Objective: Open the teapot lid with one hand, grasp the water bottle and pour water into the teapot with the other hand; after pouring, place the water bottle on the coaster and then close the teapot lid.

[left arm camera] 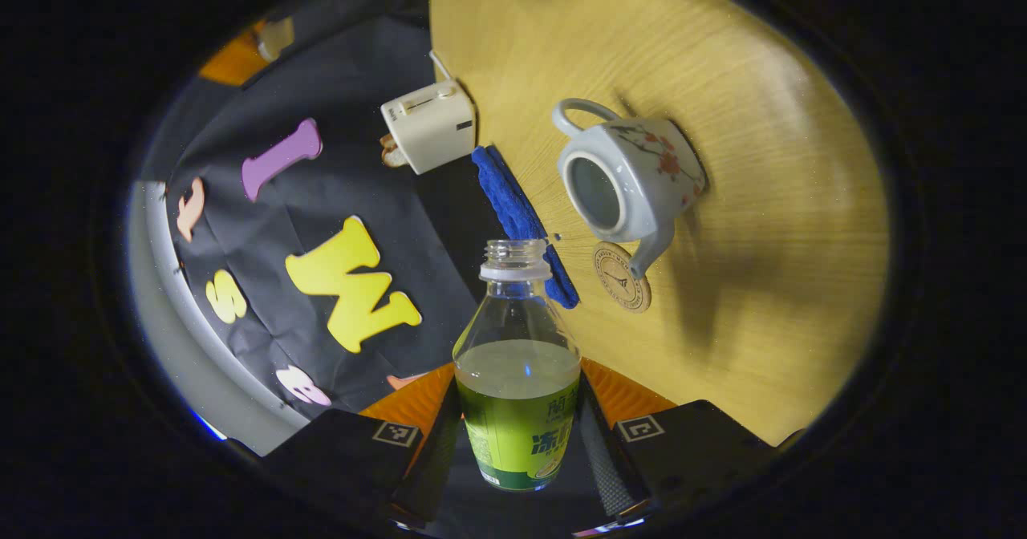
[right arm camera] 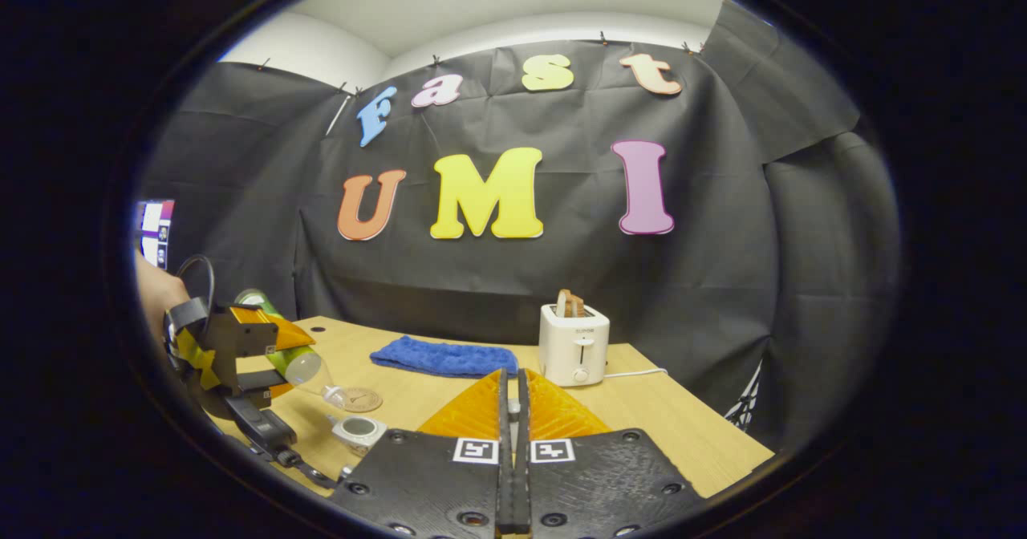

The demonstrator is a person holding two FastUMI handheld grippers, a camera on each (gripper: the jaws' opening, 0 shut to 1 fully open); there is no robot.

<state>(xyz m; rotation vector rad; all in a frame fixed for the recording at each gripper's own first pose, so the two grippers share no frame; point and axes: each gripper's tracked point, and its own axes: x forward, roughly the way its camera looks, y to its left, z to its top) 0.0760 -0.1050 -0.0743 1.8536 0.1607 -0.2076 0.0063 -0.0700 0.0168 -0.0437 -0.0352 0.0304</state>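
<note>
Bottle [left arm camera: 517,378] tipped over the open teapot [left arm camera: 630,182], gripped between both fingers of the left gripper [left arm camera: 517,443].

In the left gripper view the uncapped bottle fills the lower centre, its mouth near the coaster [left arm camera: 622,277] and teapot spout; the teapot's opening is bare. A blue cloth [left arm camera: 521,218] and toaster [left arm camera: 429,126] sit upper left of it on the wooden table [left arm camera: 762,202]. In the right gripper view the right gripper [right arm camera: 511,419] is pressed closed at bottom centre (whether anything sits between its fingers, I cannot tell).

Wooden table [left arm camera: 762,202] with open teapot [left arm camera: 630,178], coaster [left arm camera: 622,278], blue cloth [left arm camera: 517,218], toaster [left arm camera: 429,126].
</note>
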